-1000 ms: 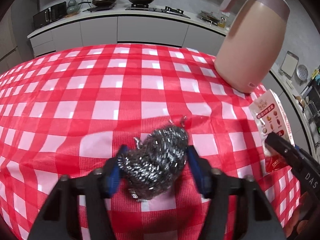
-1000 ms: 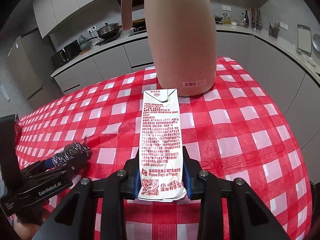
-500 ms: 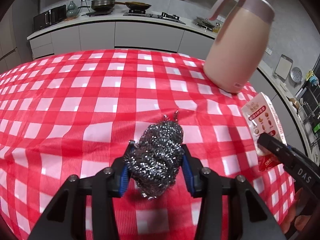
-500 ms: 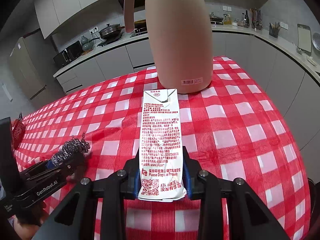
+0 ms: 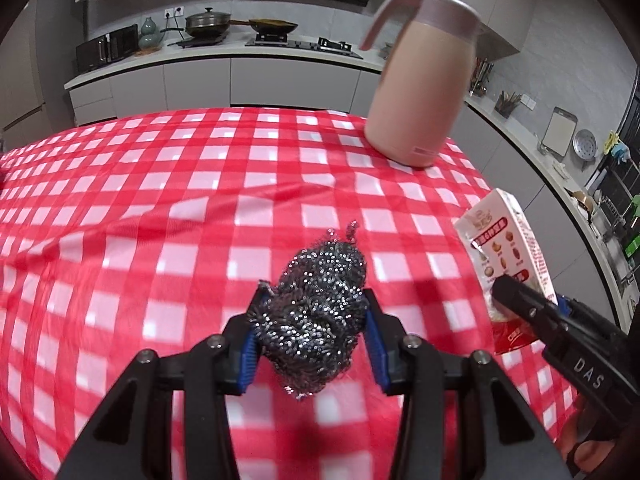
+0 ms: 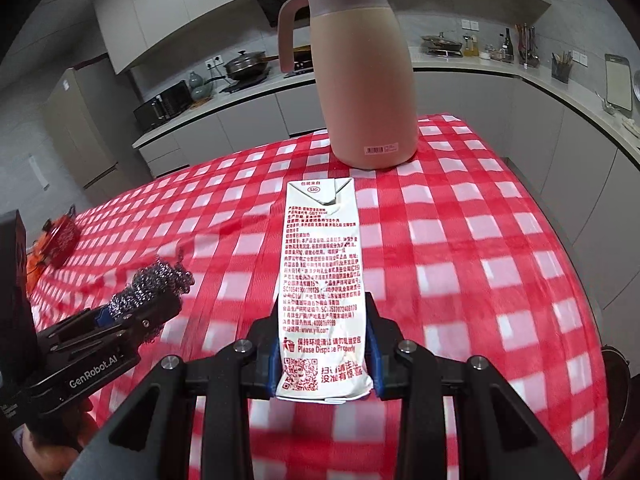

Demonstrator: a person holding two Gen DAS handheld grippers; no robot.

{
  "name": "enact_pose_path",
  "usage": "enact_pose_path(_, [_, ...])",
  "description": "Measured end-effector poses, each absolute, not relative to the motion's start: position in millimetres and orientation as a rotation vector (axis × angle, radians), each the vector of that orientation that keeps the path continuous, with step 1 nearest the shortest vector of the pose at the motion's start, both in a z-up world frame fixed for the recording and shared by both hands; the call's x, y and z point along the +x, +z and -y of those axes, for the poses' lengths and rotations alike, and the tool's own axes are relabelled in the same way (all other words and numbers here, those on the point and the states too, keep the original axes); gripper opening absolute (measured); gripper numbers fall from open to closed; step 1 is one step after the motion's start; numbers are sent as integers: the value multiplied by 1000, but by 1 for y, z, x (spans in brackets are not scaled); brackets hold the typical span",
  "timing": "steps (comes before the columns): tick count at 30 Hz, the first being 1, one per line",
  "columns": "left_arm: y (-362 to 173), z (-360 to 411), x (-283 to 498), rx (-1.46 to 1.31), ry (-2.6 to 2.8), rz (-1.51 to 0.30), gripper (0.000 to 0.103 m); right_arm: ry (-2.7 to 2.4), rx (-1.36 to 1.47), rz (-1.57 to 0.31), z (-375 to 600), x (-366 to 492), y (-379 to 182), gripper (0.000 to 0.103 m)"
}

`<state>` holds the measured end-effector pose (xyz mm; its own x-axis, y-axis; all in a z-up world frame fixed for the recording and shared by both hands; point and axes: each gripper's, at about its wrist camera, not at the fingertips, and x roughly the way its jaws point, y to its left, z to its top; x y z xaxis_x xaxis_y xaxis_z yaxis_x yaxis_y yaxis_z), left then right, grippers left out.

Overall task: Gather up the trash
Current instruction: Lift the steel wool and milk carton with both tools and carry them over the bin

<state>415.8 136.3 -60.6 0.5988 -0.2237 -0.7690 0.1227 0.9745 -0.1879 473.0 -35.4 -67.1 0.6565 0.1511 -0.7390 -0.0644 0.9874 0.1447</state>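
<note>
My left gripper [image 5: 312,320] is shut on a steel wool scrubber [image 5: 316,308], a grey metal ball held above the red checked tablecloth [image 5: 200,184]. My right gripper [image 6: 322,344] is shut on a white milk carton [image 6: 320,272] with red print, held flat above the cloth. The carton [image 5: 500,256] and the right gripper also show at the right edge of the left wrist view. The scrubber [image 6: 148,284] and the left gripper show at the left of the right wrist view.
A tall pink thermos jug [image 6: 360,80] stands at the table's far right corner, also in the left wrist view [image 5: 420,88]. A red object [image 6: 60,236] lies at the far left of the table. Kitchen counters [image 5: 224,52] run behind.
Both grippers have risen and pulled back from the table with their objects. The left gripper has closed tighter on the scrubber and lifted it off the cloth.
</note>
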Motion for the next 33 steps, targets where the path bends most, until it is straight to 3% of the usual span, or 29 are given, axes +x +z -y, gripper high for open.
enact_pose_path(19, [-50,-45,308,-139,-183,-899,46,179,87,-856,141,343,-55,36])
enact_pose_path(33, [-49,-35,277,-120,-280,-877,46,95,150,-897,145,301,-64,36])
